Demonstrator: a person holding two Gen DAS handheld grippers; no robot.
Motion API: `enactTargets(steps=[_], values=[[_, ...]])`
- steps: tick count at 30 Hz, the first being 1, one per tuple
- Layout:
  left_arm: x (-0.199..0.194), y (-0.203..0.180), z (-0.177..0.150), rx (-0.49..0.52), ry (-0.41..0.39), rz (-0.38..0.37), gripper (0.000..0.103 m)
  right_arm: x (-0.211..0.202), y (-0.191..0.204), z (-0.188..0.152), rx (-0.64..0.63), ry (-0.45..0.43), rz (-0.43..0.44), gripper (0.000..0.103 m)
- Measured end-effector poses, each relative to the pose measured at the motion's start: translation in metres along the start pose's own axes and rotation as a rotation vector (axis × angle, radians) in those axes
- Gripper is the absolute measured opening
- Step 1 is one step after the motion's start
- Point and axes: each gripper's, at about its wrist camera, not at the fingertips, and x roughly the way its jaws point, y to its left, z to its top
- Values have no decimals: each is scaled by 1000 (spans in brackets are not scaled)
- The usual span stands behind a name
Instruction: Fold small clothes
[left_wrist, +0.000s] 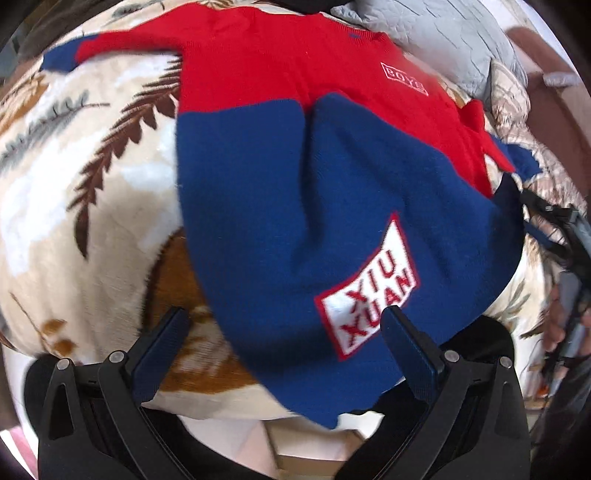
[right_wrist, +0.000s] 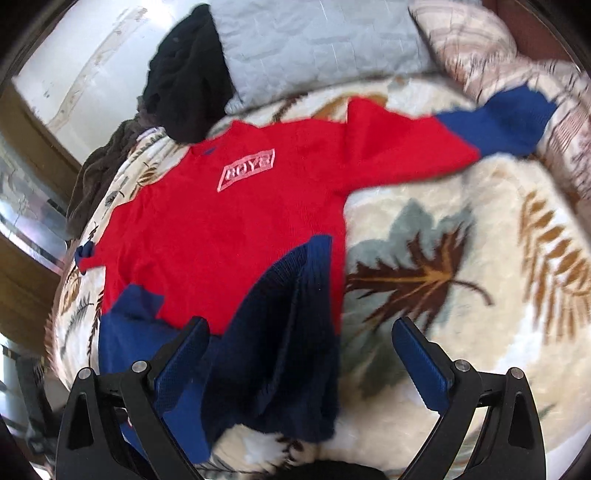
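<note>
A small red and blue sweater (left_wrist: 295, 166) lies spread on a leaf-patterned blanket, red chest and sleeves at the far end, blue hem near me. It has a white "XIU XUAN" patch (left_wrist: 369, 288) on the blue part. My left gripper (left_wrist: 284, 328) is open, just above the hem's near left part. In the right wrist view the sweater (right_wrist: 221, 221) shows with its blue hem corner rumpled up. My right gripper (right_wrist: 299, 339) is open, with that raised blue fold between its fingers, not pinched. The other gripper (left_wrist: 569, 240) shows at the right edge.
The leaf-patterned blanket (right_wrist: 461, 258) covers the bed. A grey quilted pillow (right_wrist: 314, 44) and a black garment (right_wrist: 188, 74) lie beyond the sweater's collar. A patterned pillow (right_wrist: 480, 48) sits at the far right. The bed's near edge (left_wrist: 295, 435) is below my left gripper.
</note>
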Motion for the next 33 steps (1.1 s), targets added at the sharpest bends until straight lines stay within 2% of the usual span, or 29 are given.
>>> enactTargets(steps=[1,2,3,4,5,6,10,12,14,15,17,19,21,22,24,25,26,28,29,30,32,33], values=[[-2,-1,-1,-5,-11,-17,93,4,-1,-1,4,15,6,89],[-4,-4,-1,-1,-19,-38,75,7,-1,-2,0,31,18,68],[-7,-6,-1,13,-29,-37,63,10,-1,-4,-16,53,40,33],[-11,-9,0,43,-47,-23,29,11,1,-8,-47,71,45,17],[-14,-8,0,65,-52,-13,7,6,3,-11,-79,58,38,17],[-16,-5,2,69,-49,-13,7,-3,4,-15,-109,32,51,16],[-45,30,8,-25,-56,-126,7,-50,8,-41,-181,0,155,15],[-61,46,8,-38,-79,-130,7,-64,12,-64,-227,36,183,15],[-69,62,7,-42,-77,-98,7,-63,13,-89,-265,126,178,16],[-69,69,5,-42,-61,-81,7,-59,12,-102,-273,186,156,20],[-62,77,2,-31,-35,-40,7,-60,8,-111,-275,211,152,22],[-57,83,0,-22,-25,-15,7,-71,0,-104,-235,154,165,30],[-52,87,0,-33,-16,-52,8,-80,-11,-88,-157,68,170,49],[-51,90,-1,-34,-15,-79,11,-80,-19,-78,-105,23,162,52],[-46,90,-2,-44,-9,-111,24,-65,-26,-64,-59,6,125,52],[-43,88,-2,-42,-10,-119,39,-56,-27,-60,-51,13,110,52],[-40,84,-2,-42,-11,-121,47,-44,-27,-58,-47,29,93,52],[-31,76,0,-32,-7,-108,48,-11,-25,-56,-50,93,48,50],[-27,72,3,-28,-2,-96,47,4,-22,-58,-56,141,47,32],[-26,69,4,-23,-6,-80,47,4,-21,-60,-68,149,53,9],[-30,66,5,-8,-5,-77,47,-5,-12,-58,-119,112,56,6],[-34,66,5,-7,-7,-91,47,-17,-12,-54,-133,64,62,5]])
